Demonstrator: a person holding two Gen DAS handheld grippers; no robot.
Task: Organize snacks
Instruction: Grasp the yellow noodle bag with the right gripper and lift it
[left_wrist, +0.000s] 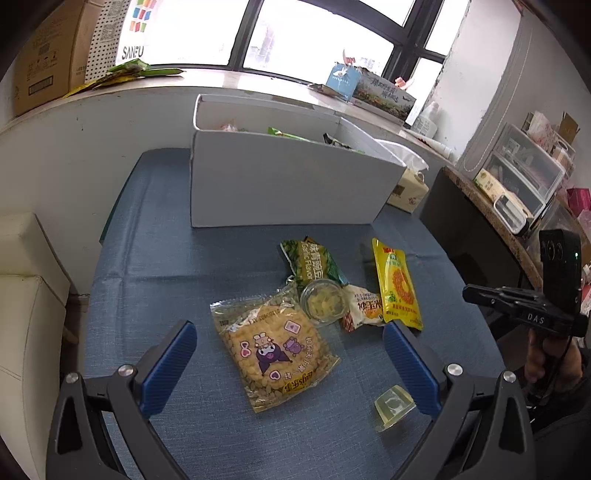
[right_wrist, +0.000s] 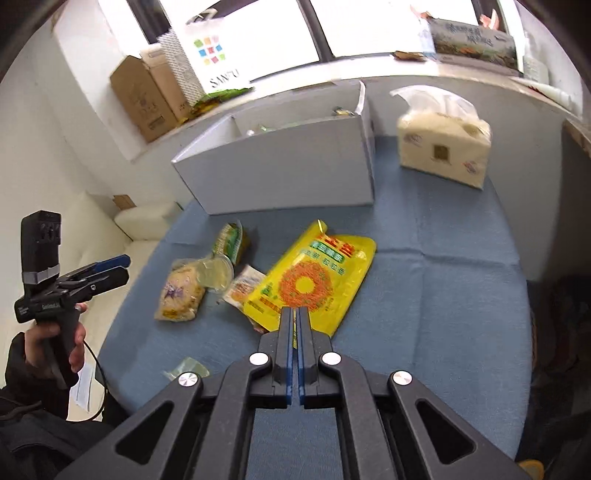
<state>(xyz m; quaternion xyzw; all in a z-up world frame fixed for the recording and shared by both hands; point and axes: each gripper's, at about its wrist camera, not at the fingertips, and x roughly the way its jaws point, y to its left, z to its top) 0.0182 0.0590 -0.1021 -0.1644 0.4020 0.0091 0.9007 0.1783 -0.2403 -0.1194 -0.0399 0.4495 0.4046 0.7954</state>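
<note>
Right wrist view first: my right gripper (right_wrist: 294, 314) has its blue pads pressed almost together, pinching the near edge of the yellow sunflower-seed packet (right_wrist: 314, 277), which lies over the blue tablecloth (right_wrist: 443, 295). Just left of that packet sit a small white snack sachet (right_wrist: 243, 286), a clear round jelly cup (right_wrist: 216, 273), and a cartoon-printed cracker bag (right_wrist: 181, 295), with a green garlic-flavor pea packet (right_wrist: 231, 240) behind them. Off to the left I hold my left gripper (right_wrist: 110, 267) above the table edge; from its own camera that left gripper (left_wrist: 288, 365) stands wide open and empty, its fingers framing the cracker bag (left_wrist: 275, 347). A small square jelly cup (left_wrist: 393, 406) lies close by its right finger. Farther back, the white cardboard box (left_wrist: 288, 184) stands with a few wrappers showing above its rim, though I cannot make out what they are. A tissue pack (right_wrist: 443, 147) sits beside the box on the right. Beyond, brown cartons (right_wrist: 147, 96) and a white SANFU bag (right_wrist: 218, 55) rest on the windowsill.
</note>
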